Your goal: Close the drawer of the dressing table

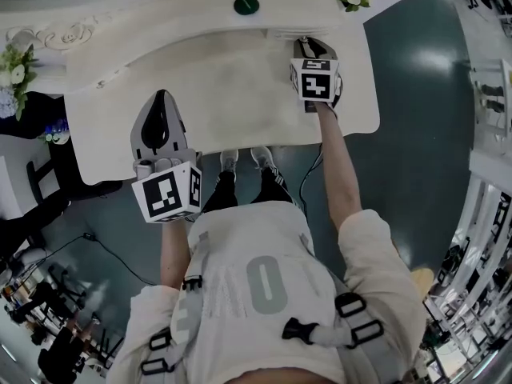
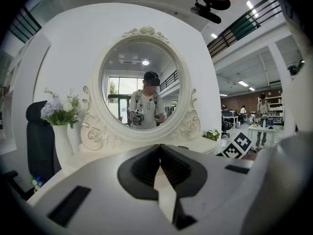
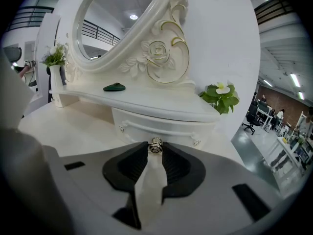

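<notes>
The right claw [image 3: 156, 150] grips the small metal knob [image 3: 156, 145] between its tips; directly behind the knob is the drawer [image 3: 161, 127], set under the table [image 3: 63, 126] shelf. The left claw [image 2: 160, 150] is closed and empty; the oval mirror [image 2: 142, 89] stands far ahead of it.

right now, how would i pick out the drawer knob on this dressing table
Find the white dressing table with the oval mirror, then the small drawer under its raised shelf. The knob sits mid-front on that drawer: the only shiny metal piece amid white trim, pinched by the right gripper.
</notes>
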`<state>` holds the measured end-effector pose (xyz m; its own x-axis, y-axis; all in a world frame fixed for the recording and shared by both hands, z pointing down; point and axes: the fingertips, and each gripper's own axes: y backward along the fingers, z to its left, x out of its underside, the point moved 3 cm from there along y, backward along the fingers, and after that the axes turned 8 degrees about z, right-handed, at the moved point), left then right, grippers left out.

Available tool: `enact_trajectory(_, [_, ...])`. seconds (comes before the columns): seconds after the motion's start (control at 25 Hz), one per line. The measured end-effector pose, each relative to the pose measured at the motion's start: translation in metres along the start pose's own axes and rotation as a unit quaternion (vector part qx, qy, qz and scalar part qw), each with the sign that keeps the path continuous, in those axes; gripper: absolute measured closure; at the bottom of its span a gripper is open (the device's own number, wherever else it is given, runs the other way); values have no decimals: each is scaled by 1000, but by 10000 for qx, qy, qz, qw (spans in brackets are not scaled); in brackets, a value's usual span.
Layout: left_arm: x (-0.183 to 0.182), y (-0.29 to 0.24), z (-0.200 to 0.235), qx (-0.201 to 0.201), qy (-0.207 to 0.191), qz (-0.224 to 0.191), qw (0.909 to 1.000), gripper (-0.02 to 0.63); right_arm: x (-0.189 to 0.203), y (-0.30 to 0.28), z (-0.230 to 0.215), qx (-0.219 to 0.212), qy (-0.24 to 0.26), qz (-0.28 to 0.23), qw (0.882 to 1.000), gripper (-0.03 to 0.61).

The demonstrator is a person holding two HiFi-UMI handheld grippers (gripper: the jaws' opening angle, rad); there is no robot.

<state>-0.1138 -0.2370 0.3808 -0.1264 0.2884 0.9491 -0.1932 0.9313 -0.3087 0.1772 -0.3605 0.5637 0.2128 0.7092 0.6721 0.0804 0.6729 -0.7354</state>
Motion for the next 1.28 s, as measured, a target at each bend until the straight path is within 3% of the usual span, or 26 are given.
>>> enact_trajectory(1.28, [4,-3,10,-228,32,88,9997,595,-16,-17,-3,6,20,-34,10000,476])
